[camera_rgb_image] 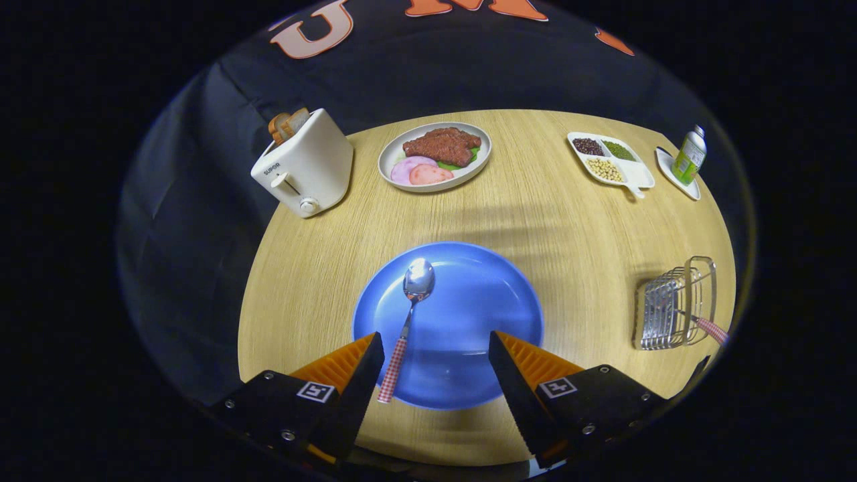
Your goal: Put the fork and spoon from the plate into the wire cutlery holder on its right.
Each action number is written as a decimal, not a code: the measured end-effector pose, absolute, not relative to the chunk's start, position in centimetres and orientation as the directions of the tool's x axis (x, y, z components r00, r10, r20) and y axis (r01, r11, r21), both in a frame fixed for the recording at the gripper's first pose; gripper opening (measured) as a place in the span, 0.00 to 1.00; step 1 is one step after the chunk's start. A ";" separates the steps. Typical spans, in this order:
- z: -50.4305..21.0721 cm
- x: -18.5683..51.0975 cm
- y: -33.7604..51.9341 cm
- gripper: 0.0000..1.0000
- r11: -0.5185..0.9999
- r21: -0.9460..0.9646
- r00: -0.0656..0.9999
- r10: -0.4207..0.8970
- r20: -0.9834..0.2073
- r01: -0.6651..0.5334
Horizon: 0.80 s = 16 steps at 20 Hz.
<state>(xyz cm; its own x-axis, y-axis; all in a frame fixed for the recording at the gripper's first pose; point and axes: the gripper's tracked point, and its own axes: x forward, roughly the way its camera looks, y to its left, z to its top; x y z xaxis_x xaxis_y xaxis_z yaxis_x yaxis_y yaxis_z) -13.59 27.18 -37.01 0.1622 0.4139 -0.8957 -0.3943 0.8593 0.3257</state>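
While my claw hangs low in the frame with its fingers spread wide and gripping nothing, a toaster holding bread stands at upper left. Right of it sits a plate of meat. Below, at centre, the spoon lies on the blue plate, its checked handle beside my left finger. At right, the wire holder has a checked handle sticking out.
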 end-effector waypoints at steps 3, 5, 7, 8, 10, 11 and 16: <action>-38.8 -14.8 28.3 0.91 0.864 0.316 0.155 0.401 -0.903 -0.392; -39.8 -15.9 28.9 0.86 0.867 0.313 0.141 0.391 -0.909 -0.388; -40.7 -16.3 29.0 0.80 0.869 0.296 0.138 0.375 -0.917 -0.396; -41.0 -16.6 29.2 0.76 0.868 0.294 0.138 0.374 -0.917 -0.401; -41.5 -16.9 29.5 0.67 0.871 0.289 0.148 0.372 -0.917 -0.398; -41.7 -17.0 29.6 0.64 0.873 0.287 0.152 0.370 -0.917 -0.395; -42.5 -17.2 29.6 0.35 0.884 0.265 0.163 0.348 -0.923 -0.386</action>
